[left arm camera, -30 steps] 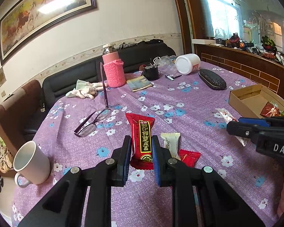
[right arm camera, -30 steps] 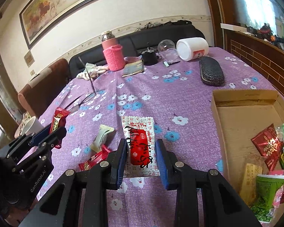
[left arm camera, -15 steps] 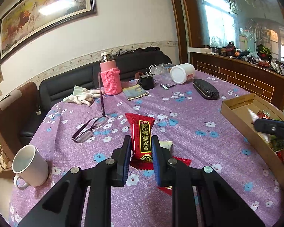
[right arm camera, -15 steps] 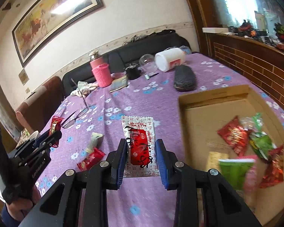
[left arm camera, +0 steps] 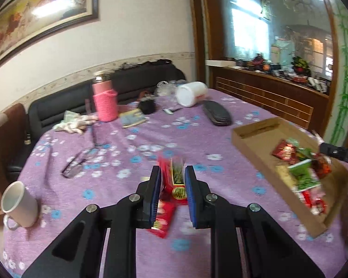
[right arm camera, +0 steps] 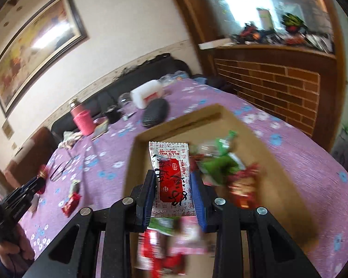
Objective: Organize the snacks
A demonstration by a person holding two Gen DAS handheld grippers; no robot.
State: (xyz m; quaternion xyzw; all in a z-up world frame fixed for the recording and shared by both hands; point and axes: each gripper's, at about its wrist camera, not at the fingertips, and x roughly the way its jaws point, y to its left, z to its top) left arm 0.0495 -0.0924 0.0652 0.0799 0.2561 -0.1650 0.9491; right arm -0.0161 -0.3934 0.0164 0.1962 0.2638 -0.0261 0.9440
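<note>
My left gripper (left arm camera: 172, 180) is shut on a red snack packet (left arm camera: 174, 178), held above the purple flowered tablecloth (left arm camera: 127, 153). Another red packet (left arm camera: 161, 217) lies on the cloth below it. My right gripper (right arm camera: 174, 185) is shut on a white and red snack packet (right arm camera: 170, 173), held over the brown cardboard box (right arm camera: 139, 148). The box (left arm camera: 250, 139) holds several red and green snack packs (left arm camera: 299, 166). A small red packet (right arm camera: 69, 205) and a pale one (right arm camera: 74, 185) lie on the cloth left of the box.
A white mug (left arm camera: 18, 201) stands at the left table edge, glasses (left arm camera: 76, 164) beside it. At the back are a pink bottle (left arm camera: 104, 102), a white jar on its side (left arm camera: 191, 92), a black case (left arm camera: 217, 115) and a cloth (left arm camera: 73, 122).
My right gripper has carried its packet rightward from above the cloth to over the box. My left gripper has lifted its red packet and swung toward the box.
</note>
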